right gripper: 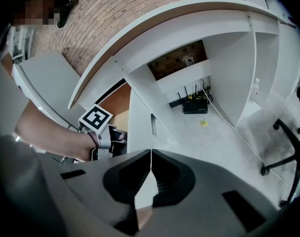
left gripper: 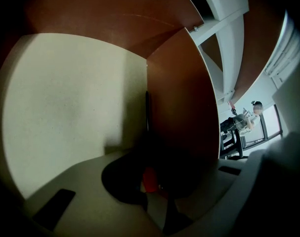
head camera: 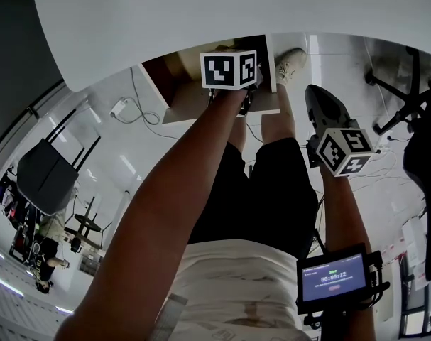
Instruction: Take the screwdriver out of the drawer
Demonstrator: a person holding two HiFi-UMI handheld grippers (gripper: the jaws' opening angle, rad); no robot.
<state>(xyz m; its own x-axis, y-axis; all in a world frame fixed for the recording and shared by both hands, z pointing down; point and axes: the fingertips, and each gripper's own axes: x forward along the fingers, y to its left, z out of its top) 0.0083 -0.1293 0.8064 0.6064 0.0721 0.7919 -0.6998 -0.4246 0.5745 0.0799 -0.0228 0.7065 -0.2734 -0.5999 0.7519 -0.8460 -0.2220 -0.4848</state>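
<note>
**A:** What is the left gripper (left gripper: 157, 184) doing?

**B:** It is reaching down inside the open drawer (left gripper: 65, 112). Its jaws are sitting narrow on a red handle, which I am taking for the screwdriver (left gripper: 149, 177). A thin dark shaft seems to be running up along the drawer's back corner, though shadow is hiding much of it.

**A:** So the tool is inside the drawer?

**B:** Yes, low beside the brown side wall. The grasp looks made; lifting it clear is what is left.

**A:** And the right gripper (right gripper: 150, 168)?

**B:** It is hanging outside, well apart from the drawer, with its jaws pressed together on nothing. It is facing the white desk (right gripper: 199, 16).
</note>
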